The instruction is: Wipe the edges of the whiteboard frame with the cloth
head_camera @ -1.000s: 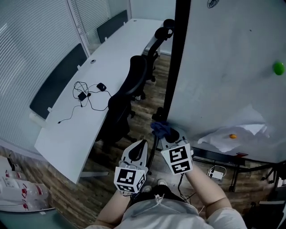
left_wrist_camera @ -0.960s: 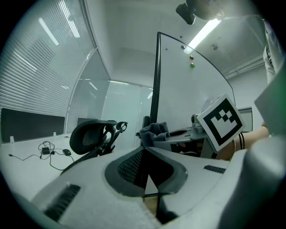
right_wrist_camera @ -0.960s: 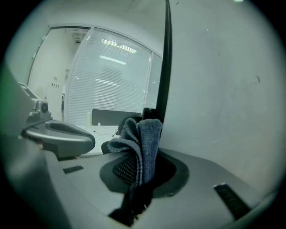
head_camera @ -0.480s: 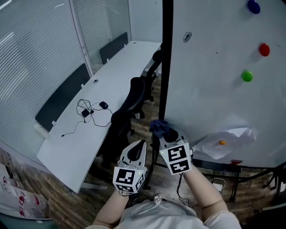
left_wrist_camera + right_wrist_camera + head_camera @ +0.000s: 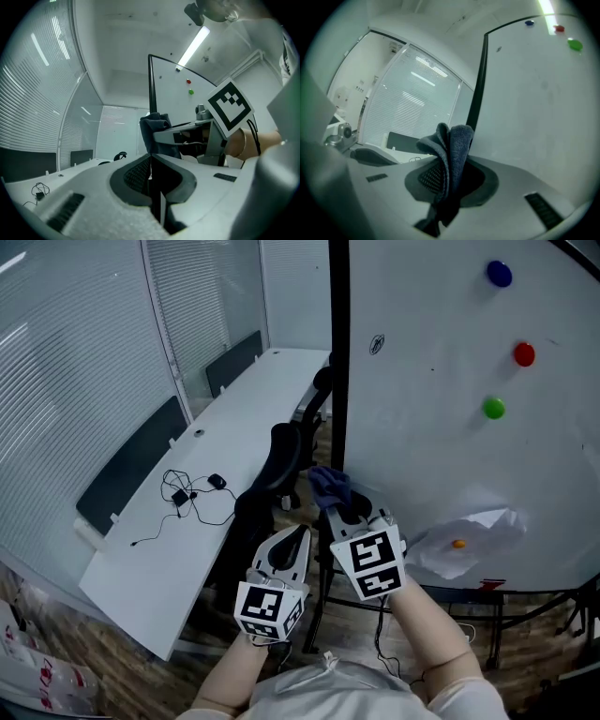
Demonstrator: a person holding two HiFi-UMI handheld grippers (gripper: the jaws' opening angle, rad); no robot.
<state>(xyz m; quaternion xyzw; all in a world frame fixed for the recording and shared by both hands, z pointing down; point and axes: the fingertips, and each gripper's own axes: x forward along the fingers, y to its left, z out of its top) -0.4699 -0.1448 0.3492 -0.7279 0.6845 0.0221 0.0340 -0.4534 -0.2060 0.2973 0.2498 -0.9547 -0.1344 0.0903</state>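
The right tongs (image 5: 337,509) pinch the bunched cloth (image 5: 328,486) close by the whiteboard's black frame (image 5: 338,381), the left tongs (image 5: 298,542) closed on nothing, so the loose folds could snag and pull free.

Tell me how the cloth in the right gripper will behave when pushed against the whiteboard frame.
The cloth is probably floppy: it bunches in loose folds where the right gripper pinches it. Its nubby weave looks soft, so it should likely squash against the frame rather than slip.
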